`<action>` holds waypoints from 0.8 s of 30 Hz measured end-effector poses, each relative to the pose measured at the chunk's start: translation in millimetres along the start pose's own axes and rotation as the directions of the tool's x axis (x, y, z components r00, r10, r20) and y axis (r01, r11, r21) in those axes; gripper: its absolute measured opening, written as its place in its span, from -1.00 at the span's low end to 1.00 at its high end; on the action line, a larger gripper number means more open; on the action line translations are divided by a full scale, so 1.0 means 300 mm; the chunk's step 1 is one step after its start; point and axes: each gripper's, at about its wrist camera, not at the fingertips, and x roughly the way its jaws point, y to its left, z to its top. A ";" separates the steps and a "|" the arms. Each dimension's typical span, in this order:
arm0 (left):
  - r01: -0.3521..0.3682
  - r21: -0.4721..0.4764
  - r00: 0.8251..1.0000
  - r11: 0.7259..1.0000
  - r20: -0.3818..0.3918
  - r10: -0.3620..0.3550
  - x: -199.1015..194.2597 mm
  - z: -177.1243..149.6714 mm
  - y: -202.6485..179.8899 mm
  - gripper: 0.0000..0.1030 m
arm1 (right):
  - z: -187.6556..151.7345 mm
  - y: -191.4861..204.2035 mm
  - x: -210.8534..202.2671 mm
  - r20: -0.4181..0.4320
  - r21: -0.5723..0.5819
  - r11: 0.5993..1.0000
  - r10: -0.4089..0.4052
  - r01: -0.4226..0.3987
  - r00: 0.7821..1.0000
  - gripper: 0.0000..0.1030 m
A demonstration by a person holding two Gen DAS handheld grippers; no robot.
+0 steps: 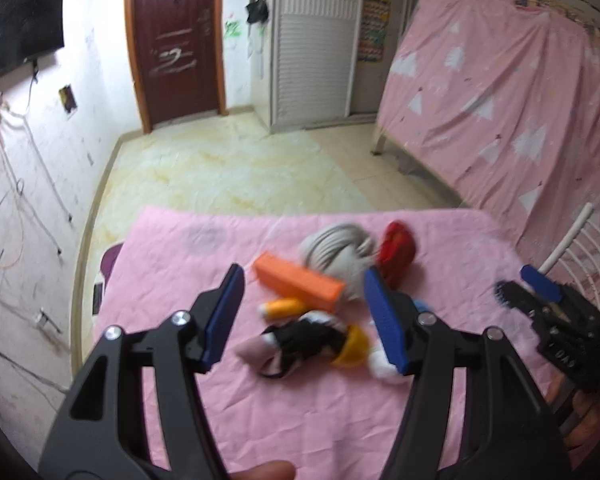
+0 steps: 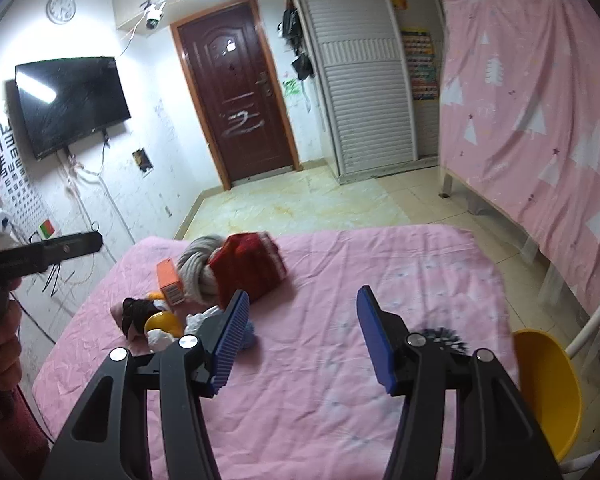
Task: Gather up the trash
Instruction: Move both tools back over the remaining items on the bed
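Note:
A heap of trash lies on the table's pink cloth. It holds an orange box, a grey rope coil, a red pack, a black and pink rag, a yellow piece and white crumpled paper. My left gripper hovers open over the heap, nothing between its pads. My right gripper is open over bare cloth, just right of the heap, with the red pack and the rope coil ahead of its left finger. One of its blue fingers shows at the right of the left wrist view.
A black spiky thing lies on the cloth by my right finger. A yellow tub and white rails stand off the table's right edge. Beyond are tiled floor, a brown door, a wall TV and a pink-draped bunk.

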 end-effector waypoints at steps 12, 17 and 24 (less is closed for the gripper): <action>0.025 -0.049 0.988 0.998 -0.150 -0.032 0.160 -0.095 0.108 0.15 | -0.031 0.122 0.130 -0.107 -0.072 0.997 0.032 -0.040 0.994 -0.03; 0.068 -0.043 0.979 0.997 -0.188 -0.075 0.211 -0.123 0.100 0.35 | -0.043 0.140 0.166 -0.140 -0.084 0.996 0.027 -0.039 0.990 -0.03; 0.087 -0.029 0.977 0.996 -0.193 -0.091 0.248 -0.148 0.096 0.34 | -0.059 0.155 0.225 -0.193 -0.098 0.995 0.018 -0.037 0.981 -0.03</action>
